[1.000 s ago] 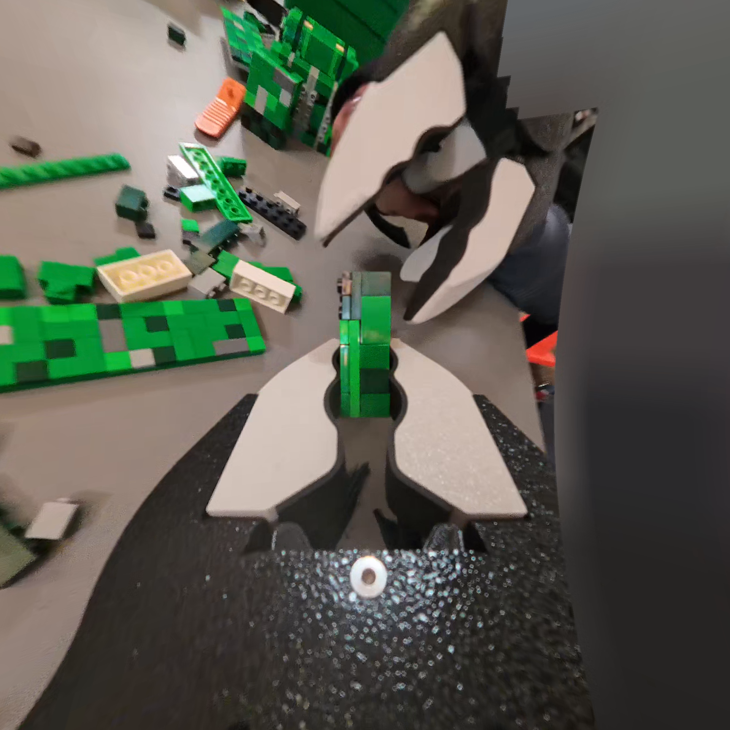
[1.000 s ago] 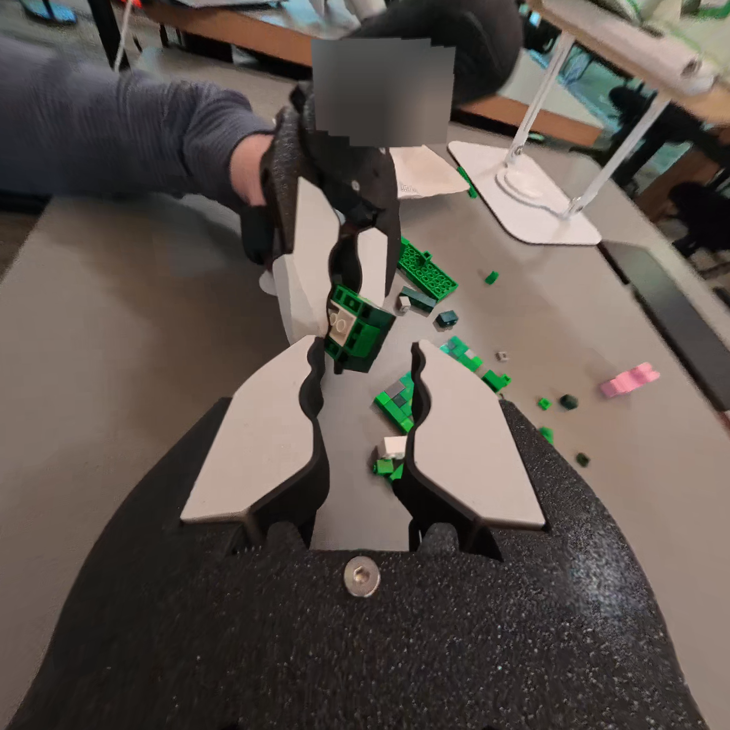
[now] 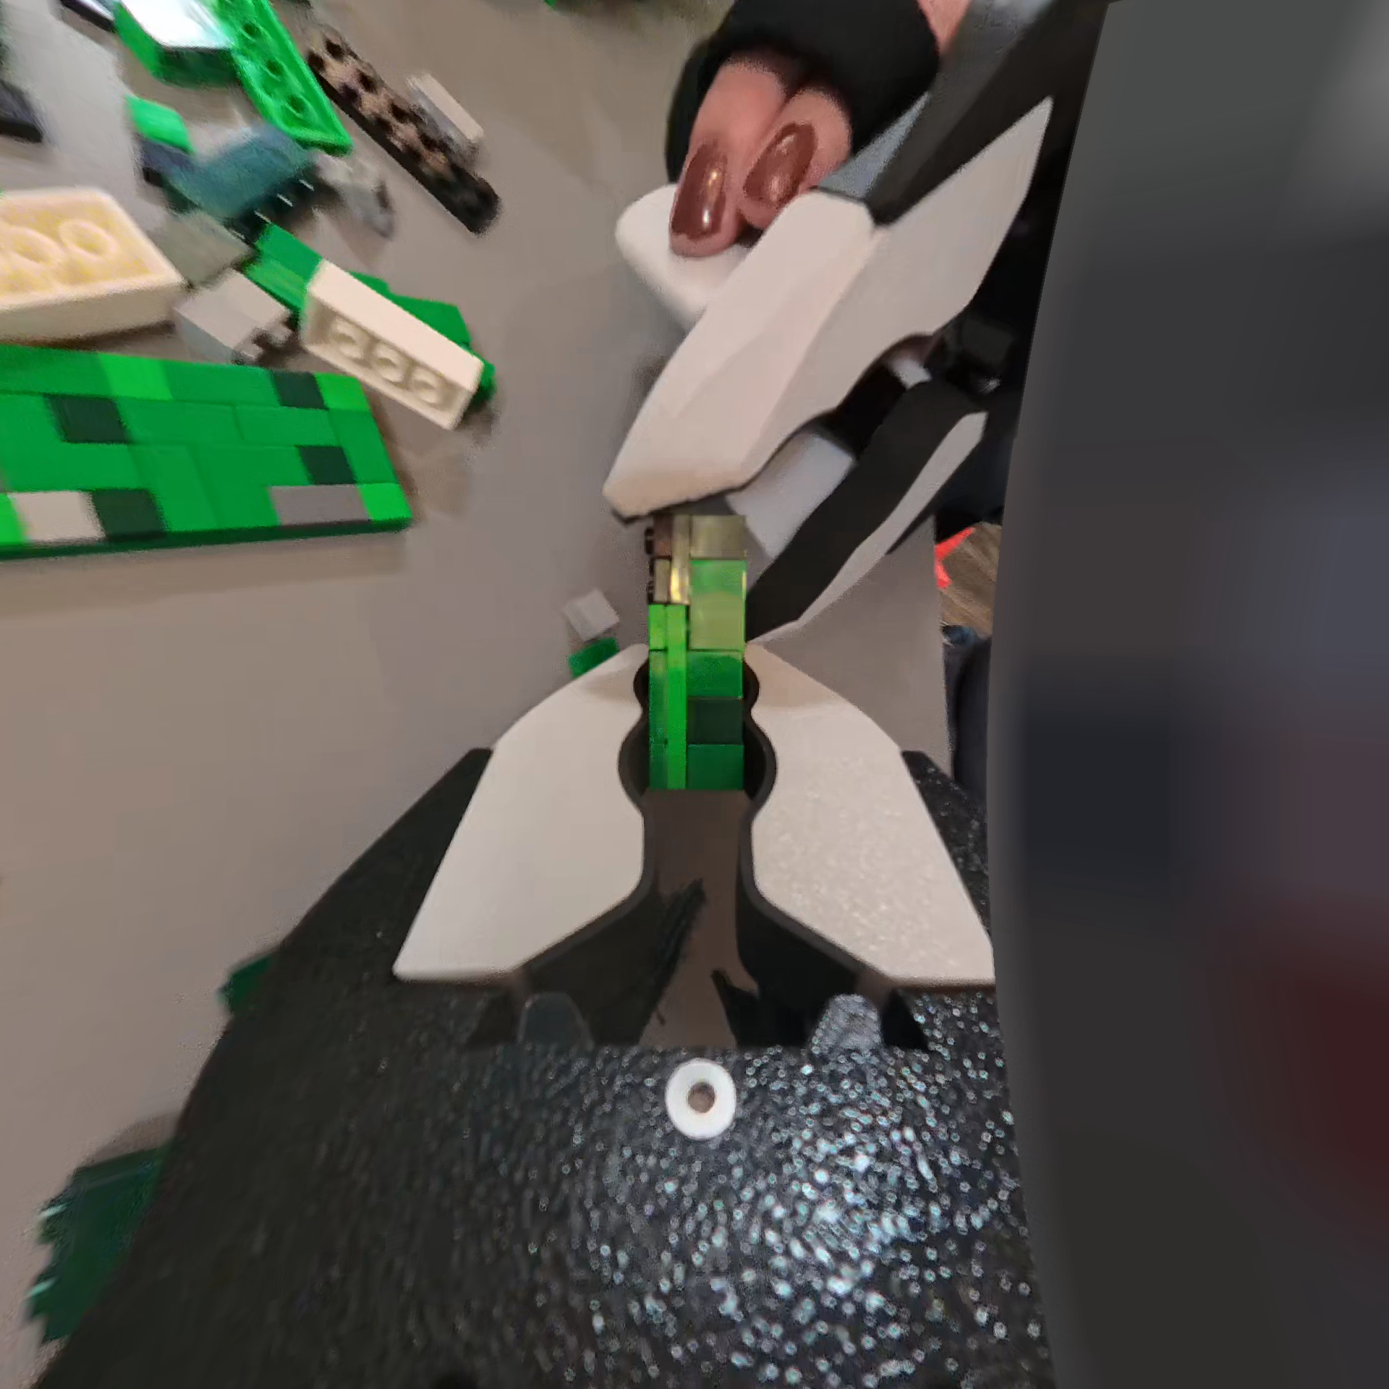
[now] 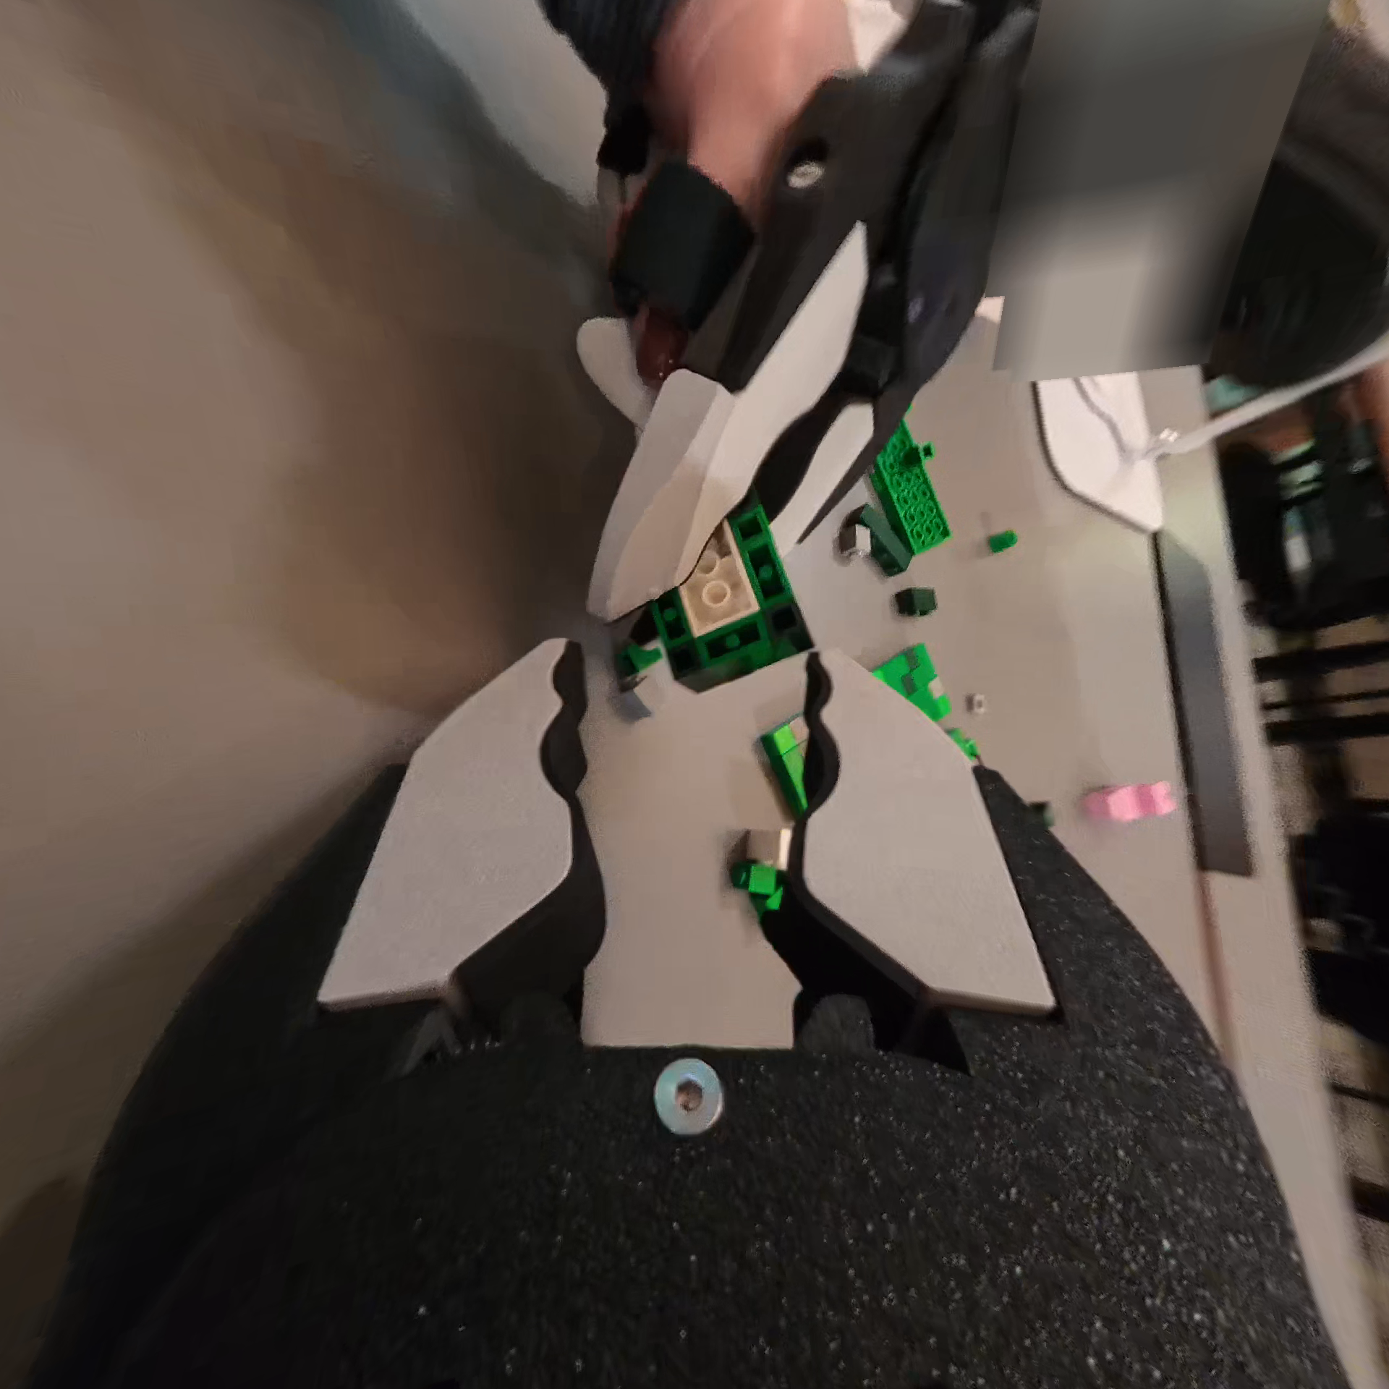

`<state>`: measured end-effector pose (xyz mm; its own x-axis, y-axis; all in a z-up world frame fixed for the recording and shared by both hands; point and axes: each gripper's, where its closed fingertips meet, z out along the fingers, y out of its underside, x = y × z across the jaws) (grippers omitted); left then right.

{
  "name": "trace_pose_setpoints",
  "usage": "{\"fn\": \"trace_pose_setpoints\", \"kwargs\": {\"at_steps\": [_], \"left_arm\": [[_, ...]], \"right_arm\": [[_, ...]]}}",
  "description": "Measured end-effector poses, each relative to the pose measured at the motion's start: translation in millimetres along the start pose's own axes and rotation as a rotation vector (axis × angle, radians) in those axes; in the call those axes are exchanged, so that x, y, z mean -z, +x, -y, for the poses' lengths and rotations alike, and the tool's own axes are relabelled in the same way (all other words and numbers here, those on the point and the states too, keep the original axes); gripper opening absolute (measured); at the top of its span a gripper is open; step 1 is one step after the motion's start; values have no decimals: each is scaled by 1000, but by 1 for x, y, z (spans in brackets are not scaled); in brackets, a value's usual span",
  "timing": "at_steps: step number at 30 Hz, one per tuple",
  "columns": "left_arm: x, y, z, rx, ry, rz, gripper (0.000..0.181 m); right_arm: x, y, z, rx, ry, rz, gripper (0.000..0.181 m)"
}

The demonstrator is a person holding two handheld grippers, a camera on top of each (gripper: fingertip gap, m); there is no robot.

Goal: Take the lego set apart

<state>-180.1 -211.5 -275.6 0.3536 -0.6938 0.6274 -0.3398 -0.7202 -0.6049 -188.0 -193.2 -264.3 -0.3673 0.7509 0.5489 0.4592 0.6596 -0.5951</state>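
Observation:
My left gripper (image 3: 695,665) is shut on a small green lego block (image 3: 703,714) and holds it above the grey table, with the block sticking out past the fingertips. In the right wrist view the block (image 4: 721,609) shows a cream studded brick set in green, held by the left gripper's fingers (image 4: 676,488). My right gripper (image 4: 688,654) is open and empty, its fingertips just short of the block. In the left wrist view the right gripper's fingers (image 3: 699,406) reach the block's far end, one on each side.
On the table to the left lie a flat green mosaic panel (image 3: 188,451), white bricks (image 3: 391,353), a cream brick (image 3: 68,255) and a black plate (image 3: 406,120). The right wrist view shows loose green pieces (image 4: 909,496), a pink piece (image 4: 1127,800) and a white stand base (image 4: 1105,451). My left and right fingertips are right by each other. The black plate (image 3: 406,120) is about equally far from each gripper, around 15 centimetres.
The right gripper has moved in close to the held block, its open fingers now at the block's far end. The left gripper keeps its hold on the block.

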Motion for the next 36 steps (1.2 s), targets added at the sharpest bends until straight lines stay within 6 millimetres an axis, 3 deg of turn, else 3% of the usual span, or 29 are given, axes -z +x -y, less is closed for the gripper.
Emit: {"fn": "trace_pose_setpoints", "kwargs": {"at_steps": [1, 3, 7, 13, 17, 23, 29, 36], "left_arm": [[2, -6, 3, -16, 24, 36, 18], [8, -19, 9, -50, 60, 123, 18], [9, -23, 12, -182, 70, 200, 18], [-2, -15, 10, -413, 13, 247, 18], [-5, -14, 9, -494, -22, 288, 18], [-6, -20, 9, -598, -74, 393, 18], [-5, -29, 6, -806, -209, 517, 18], [-4, -32, 7, -939, -276, 517, 18]], "right_arm": [[3, 1, -2, -60, 17, 24, 48], [10, 9, -2, -196, 84, 44, 44], [13, 20, 6, -512, 242, 132, 42], [6, 11, 11, -647, 306, 257, 36], [5, 5, 13, -619, 301, 284, 19], [6, 4, 12, -568, 303, 270, 19], [2, -4, 4, -299, 210, 229, 20], [4, -7, 2, -184, 219, 268, 22]]}}
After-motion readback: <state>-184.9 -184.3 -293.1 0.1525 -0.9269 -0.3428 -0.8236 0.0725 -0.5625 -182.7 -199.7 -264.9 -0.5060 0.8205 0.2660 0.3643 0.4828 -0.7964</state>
